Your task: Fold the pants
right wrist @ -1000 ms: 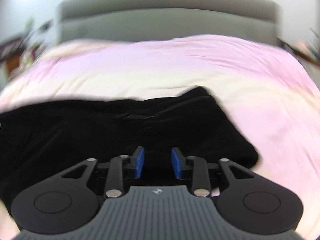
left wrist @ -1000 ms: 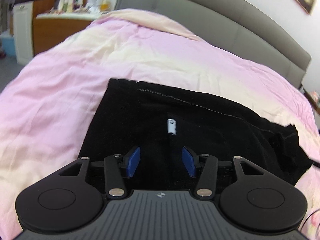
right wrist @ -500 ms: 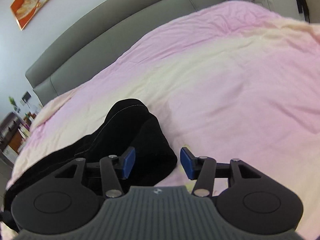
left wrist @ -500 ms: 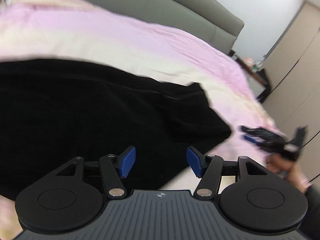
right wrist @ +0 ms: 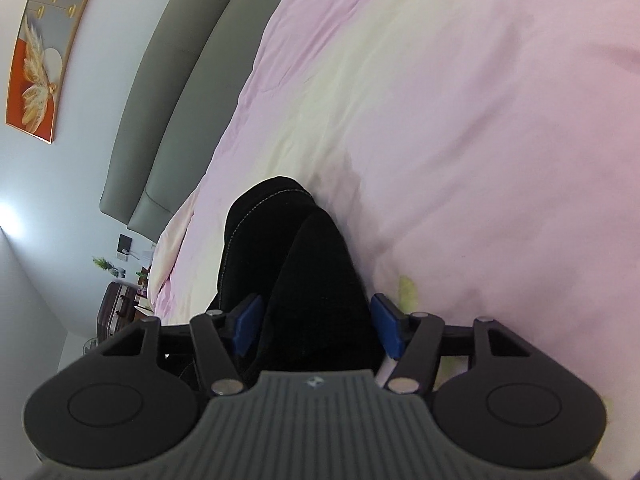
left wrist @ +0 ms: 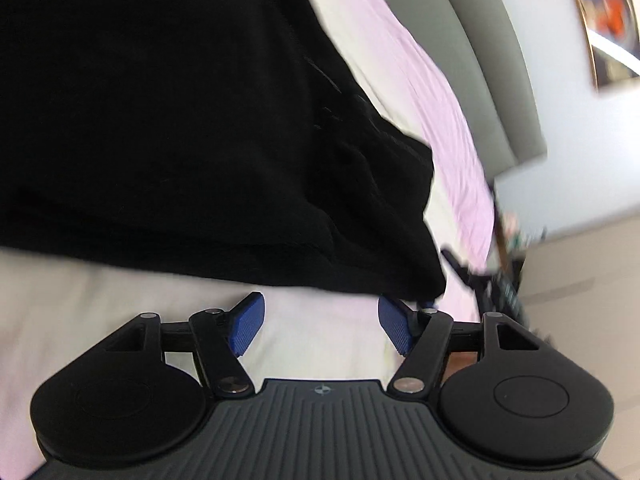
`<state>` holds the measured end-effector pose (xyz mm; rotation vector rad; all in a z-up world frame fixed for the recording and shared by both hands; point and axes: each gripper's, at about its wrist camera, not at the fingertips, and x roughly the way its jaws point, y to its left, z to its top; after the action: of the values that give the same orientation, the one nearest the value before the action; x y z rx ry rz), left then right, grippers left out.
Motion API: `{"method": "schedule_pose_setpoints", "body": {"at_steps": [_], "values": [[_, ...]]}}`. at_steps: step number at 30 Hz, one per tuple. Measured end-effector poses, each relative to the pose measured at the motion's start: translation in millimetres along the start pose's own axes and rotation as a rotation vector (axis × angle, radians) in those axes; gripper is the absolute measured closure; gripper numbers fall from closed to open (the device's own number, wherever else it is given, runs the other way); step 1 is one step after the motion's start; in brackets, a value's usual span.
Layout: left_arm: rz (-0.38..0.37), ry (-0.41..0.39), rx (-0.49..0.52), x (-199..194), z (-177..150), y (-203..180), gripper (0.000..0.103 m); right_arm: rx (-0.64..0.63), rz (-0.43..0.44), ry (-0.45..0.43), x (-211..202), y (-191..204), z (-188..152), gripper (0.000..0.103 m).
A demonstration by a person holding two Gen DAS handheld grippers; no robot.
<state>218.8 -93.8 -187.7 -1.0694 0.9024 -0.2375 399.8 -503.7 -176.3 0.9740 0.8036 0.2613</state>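
We judge the fold to be partly done. The pants point(left wrist: 168, 112) lie in layers on the bed cover point(right wrist: 460, 140), with stacked edges showing along their lower border in the left view, so at least one fold seems made. What is left, as far as we can tell, is a further fold or a tidy-up of the bunched end; we cannot see the whole garment, so we cannot say how compact it is.

The pants are black, thick and matte, with pale stitching along a seam. In the left view they fill the upper left and centre of the frame, ending in a rumpled corner at centre right. In the right view a rounded, bulging end rises from the lower centre.

Our left gripper point(left wrist: 320, 326) has its jaws opening, with only bed cover between the blue pads; the cloth edge sits just above them, so it holds nothing. Our right gripper point(right wrist: 316, 328) also has its jaws opening. The bulging end of the pants lies between its pads, but they do not appear to press on it, so we read it as released.
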Motion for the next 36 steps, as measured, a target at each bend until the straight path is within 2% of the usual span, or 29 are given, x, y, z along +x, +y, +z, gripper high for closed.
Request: {"method": "schedule_pose_setpoints", "body": {"at_steps": [3,5,9,12,18,20,21,22,23,24,25,26,28,30,36], "values": [[-0.088,-0.128,-0.208,-1.8,-4.0,26.2,0.024,0.004,0.002,0.006,1.2,0.5,1.0,0.044],[-0.114,-0.185,-0.287,0.2,-6.1,32.9,0.024,0.03,0.011,0.007,0.6,-3.0,2.5,0.043],[-0.083,-0.249,-0.349,8.1,-10.0,30.2,0.024,0.028,-0.019,0.023,0.6,-1.4,1.3,0.045],[-0.065,-0.248,-0.395,10.3,-15.8,22.3,0.023,0.013,-0.052,0.011,2.7,3.4,-2.5,0.044],[-0.004,-0.284,-0.395,13.7,-25.2,17.1,0.022,0.004,-0.083,0.002,14.0,6.5,-7.6,0.041],[-0.012,-0.307,-0.421,21.8,-17.0,19.5,0.022,-0.025,-0.096,0.011,14.0,9.7,-8.4,0.046],[-0.034,-0.318,-0.432,33.3,-13.2,17.4,0.022,-0.035,-0.107,0.016,13.4,10.6,-8.0,0.056],[-0.053,-0.302,-0.452,39.4,-5.1,20.2,0.026,-0.03,-0.105,0.025,13.3,10.0,-7.1,0.066],[-0.064,-0.274,-0.47,43.6,2.9,21.8,0.03,-0.013,-0.093,0.028,11.5,8.0,-6.0,0.071],[-0.05,-0.25,-0.465,42.1,10.0,20.4,0.053,0.002,-0.081,0.026,9.1,6.5,-5.2,0.076],[-0.002,-0.226,-0.439,41.6,14.0,14.8,0.078,0.012,-0.069,0.022,5.8,6.2,-4.5,0.079],[0.019,-0.212,-0.407,39.6,15.2,9.5,0.077,0.013,-0.061,0.018,2.6,7.8,-3.9,0.079],[-0.016,-0.223,-0.339,28.5,11.6,-0.9,0.084,0.02,-0.044,0.012,-4.5,14.0,-3.7,0.081],[-0.042,-0.233,-0.278,15.6,7.0,-13.7,0.085,0.042,-0.027,0.002,-15.3,21.3,-3.5,0.082],[-0.08,-0.193,-0.224,-19.9,1.8,-33.8,0.087,0.089,-0.032,-0.009,-66.7,42.4,-13.4,0.084]]}}
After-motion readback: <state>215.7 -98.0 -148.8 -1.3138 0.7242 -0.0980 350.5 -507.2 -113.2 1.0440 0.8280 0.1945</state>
